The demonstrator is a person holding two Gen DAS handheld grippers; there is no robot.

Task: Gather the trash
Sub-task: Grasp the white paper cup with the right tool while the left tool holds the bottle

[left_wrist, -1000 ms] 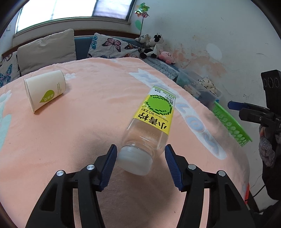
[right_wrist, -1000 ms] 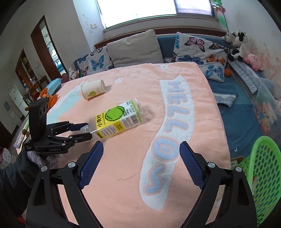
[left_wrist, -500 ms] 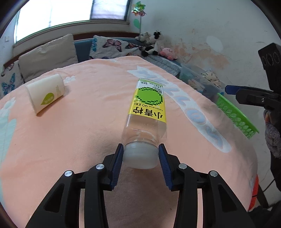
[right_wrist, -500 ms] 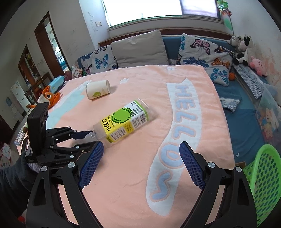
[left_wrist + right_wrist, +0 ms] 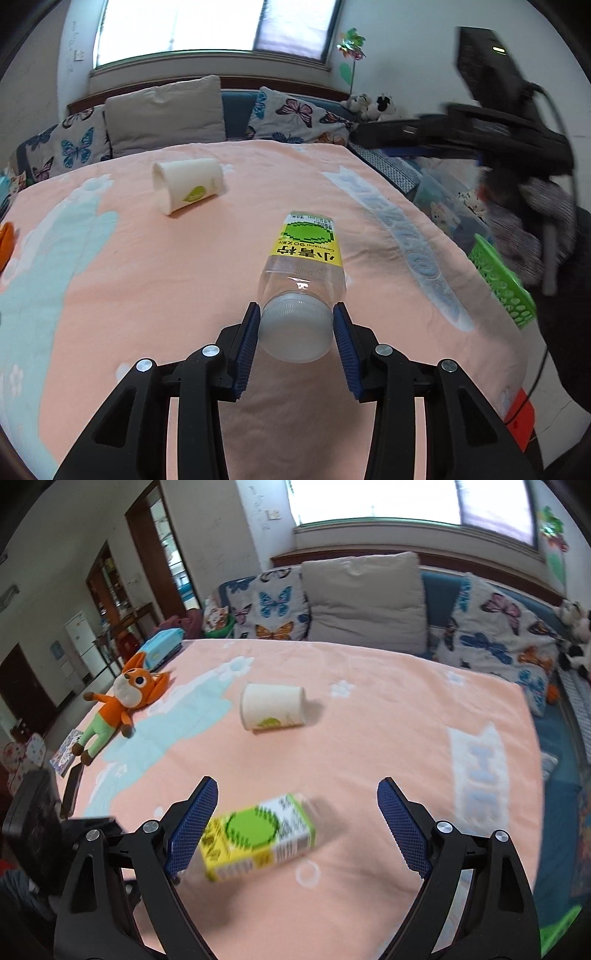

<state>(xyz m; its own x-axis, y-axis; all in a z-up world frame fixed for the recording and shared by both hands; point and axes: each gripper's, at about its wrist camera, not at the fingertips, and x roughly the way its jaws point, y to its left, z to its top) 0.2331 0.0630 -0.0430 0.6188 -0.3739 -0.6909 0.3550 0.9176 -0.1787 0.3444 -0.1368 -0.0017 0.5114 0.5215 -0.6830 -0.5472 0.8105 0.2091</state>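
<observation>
Bottle [image 5: 302,273] is the piece of trash in hand at this moment: a clear plastic drink bottle with a yellow and green label, and it looks empty, so I judge it very light and easy to carry. Its walls are thin and probably give way under a strong squeeze, and the smooth plastic can slip; the white cap end is the stiffest part, so that seems the best place to take it. The left gripper [image 5: 297,328] does exactly this: its blue fingers [image 5: 246,343] are clamped on the cap from both sides, only partly apart, and the bottle points away from them, its far end low over the peach blanket [image 5: 147,280] on the bed. Whether that far end touches the blanket I cannot tell. The right gripper [image 5: 295,830] has its fingers [image 5: 192,829] wide apart and they hold nothing; in its view the bottle appears blurred low between them, but the fingers do not press on it. A white paper cup [image 5: 188,184] lies on its side further up the blanket, well apart from the bottle, and it is untouched. A green plastic basket [image 5: 502,280] stands beside the edge of the bed on the right, and I think the trash must go there. The cup will be even lighter and it crushes easily.
</observation>
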